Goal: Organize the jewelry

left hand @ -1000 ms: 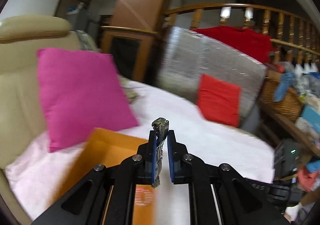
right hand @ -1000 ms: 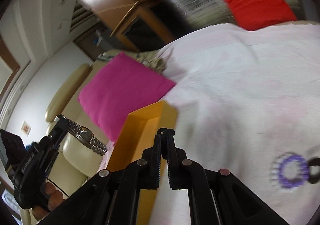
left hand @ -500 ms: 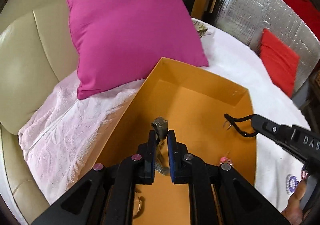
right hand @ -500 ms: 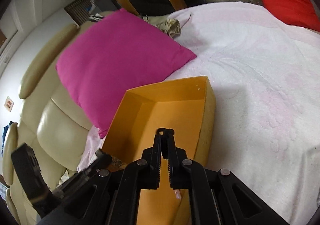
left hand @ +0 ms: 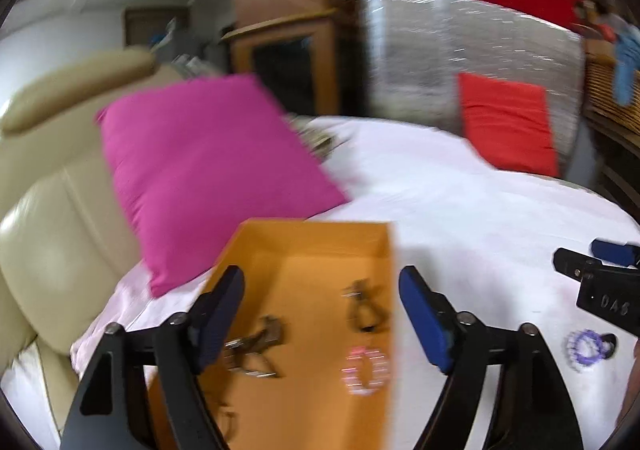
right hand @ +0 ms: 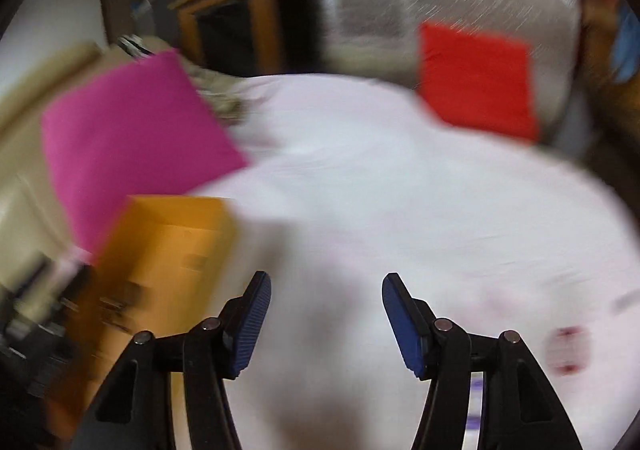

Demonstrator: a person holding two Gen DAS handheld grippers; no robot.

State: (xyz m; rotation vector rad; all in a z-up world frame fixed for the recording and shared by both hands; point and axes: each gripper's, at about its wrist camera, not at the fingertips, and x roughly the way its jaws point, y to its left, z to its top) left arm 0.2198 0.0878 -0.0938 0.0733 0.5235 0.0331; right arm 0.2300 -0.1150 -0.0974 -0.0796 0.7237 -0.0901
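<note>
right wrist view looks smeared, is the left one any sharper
Right wrist view: heavy motion blur, orange box and pink cushion smeared. Left wrist view: somewhat sharper; pink bracelet in the box still streaked, cushion edges soft. Both bend straight lines, fisheye.

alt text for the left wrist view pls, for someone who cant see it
The left gripper, its fingers opening with nothing between them, hangs over an orange box holding a watch, a pink bracelet and a dark piece. The box sits on a white cloth beside a pink pillow; a purple bracelet lies at right.
</note>
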